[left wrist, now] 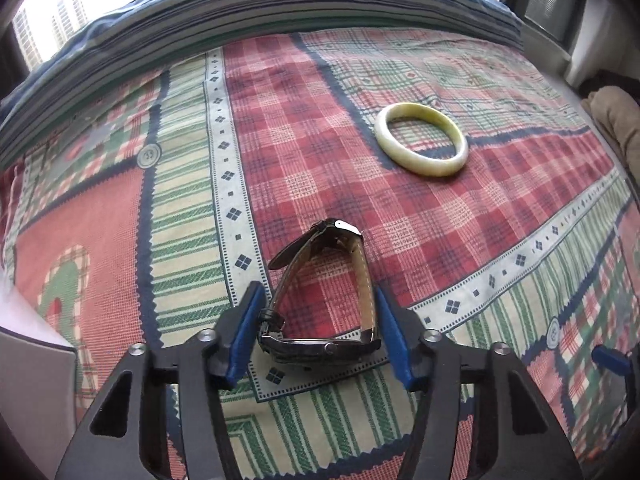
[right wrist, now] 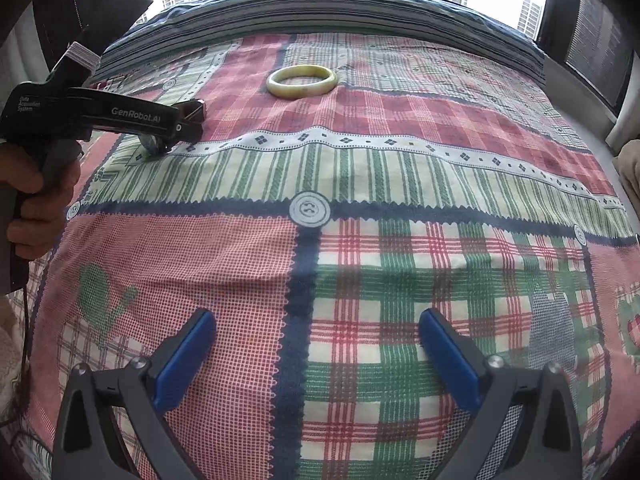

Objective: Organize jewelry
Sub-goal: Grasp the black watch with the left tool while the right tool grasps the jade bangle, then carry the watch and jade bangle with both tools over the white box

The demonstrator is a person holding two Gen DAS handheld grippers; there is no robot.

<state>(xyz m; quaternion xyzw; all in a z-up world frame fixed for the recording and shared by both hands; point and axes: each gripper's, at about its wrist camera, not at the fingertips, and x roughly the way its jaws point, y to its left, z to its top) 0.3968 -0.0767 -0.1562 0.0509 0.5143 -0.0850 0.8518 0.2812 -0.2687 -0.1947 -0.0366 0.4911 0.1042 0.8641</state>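
Blue pads of left tool (left wrist: 318, 336) clamp a leather-strap watch (left wrist: 320, 300) lying on the bed (right wrist: 360, 184); only the left wrist view shows that grip. Right view: hand (right wrist: 36, 196) angles that tool down. Right tool (right wrist: 318, 356) gapes, nothing held. Jade bangle (left wrist: 422, 140) sits apart on plaid cloth; window behind.

1. Wristwatch (left wrist: 320, 312): dark case, brown leather strap with light stitching, clasp closed into a loop. Lies on its side on the patchwork cloth, case nearest the left-wrist camera, strap loop pointing away.
2. Bangle (left wrist: 421, 139): pale yellow-green, stone-like, glossy, lying flat on red plaid, well apart from the wristwatch.
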